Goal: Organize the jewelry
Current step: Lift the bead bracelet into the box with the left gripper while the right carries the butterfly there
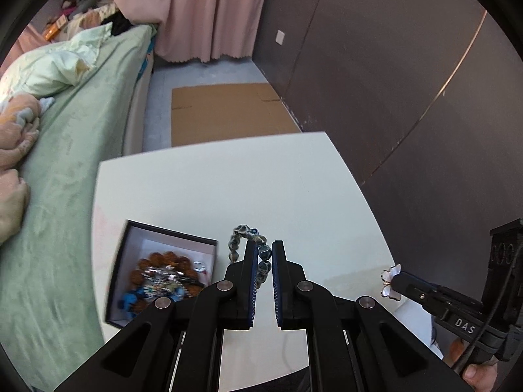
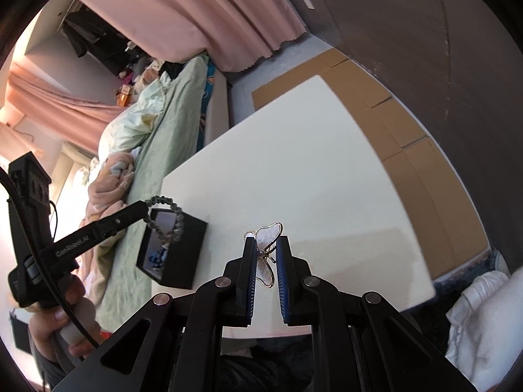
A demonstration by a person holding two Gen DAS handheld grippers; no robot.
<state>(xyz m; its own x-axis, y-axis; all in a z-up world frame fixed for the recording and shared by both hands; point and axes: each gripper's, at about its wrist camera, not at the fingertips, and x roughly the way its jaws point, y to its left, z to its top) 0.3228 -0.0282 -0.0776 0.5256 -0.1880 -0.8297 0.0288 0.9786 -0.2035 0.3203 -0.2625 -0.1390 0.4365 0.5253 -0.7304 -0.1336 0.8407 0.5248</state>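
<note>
I read "DAS" on the right gripper, on its black body. On the left gripper, its arm reads "GenRobot.AI", slightly blurred.

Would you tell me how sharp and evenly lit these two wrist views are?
Left wrist view: the bead bracelet in the left gripper is sharp, while the jewelry box and bed smear with blur. Right wrist view: bright light washes out the left edge; the butterfly clip stays crisp. Both bend straight edges strongly.
</note>
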